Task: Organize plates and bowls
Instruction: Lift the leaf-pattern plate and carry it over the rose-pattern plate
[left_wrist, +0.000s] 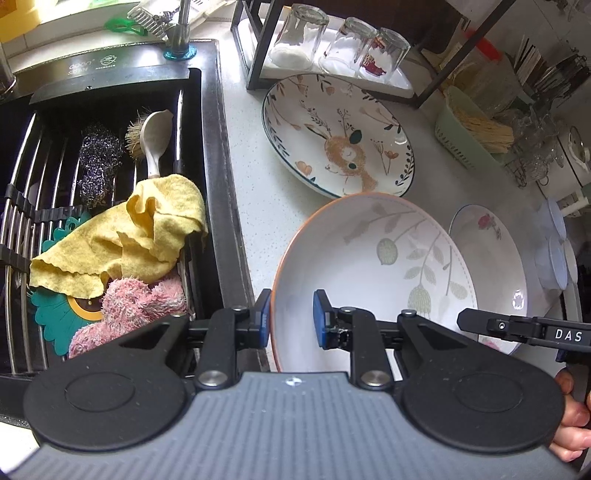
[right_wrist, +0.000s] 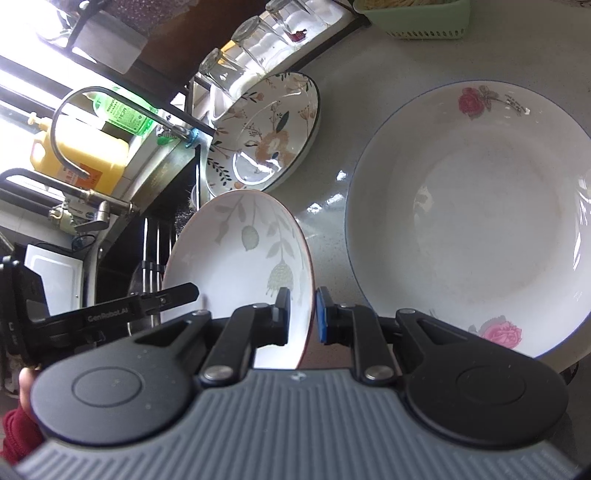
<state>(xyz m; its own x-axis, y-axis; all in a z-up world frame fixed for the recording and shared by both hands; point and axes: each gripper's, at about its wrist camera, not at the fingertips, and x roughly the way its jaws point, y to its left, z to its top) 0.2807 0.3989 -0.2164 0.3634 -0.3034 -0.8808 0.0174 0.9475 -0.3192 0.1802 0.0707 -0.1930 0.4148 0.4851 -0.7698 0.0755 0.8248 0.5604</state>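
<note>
1. Above the bench (left_wrist: 258, 206), both tongs pinch the orange-rimmed leaf plate (left_wrist: 373, 266): left tongs (left_wrist: 291, 319) at one rim, right tongs (right_wrist: 301, 314) opposite.
2. Beside it lie the rose bowl (right_wrist: 480, 221) and the deer plate (left_wrist: 336, 133).

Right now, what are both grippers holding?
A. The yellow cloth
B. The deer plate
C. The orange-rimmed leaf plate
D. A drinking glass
C: the left gripper and right gripper each pinch the rim of the leaf plate, tilted up off the counter, while the deer plate, cloth and glasses sit untouched.
</note>
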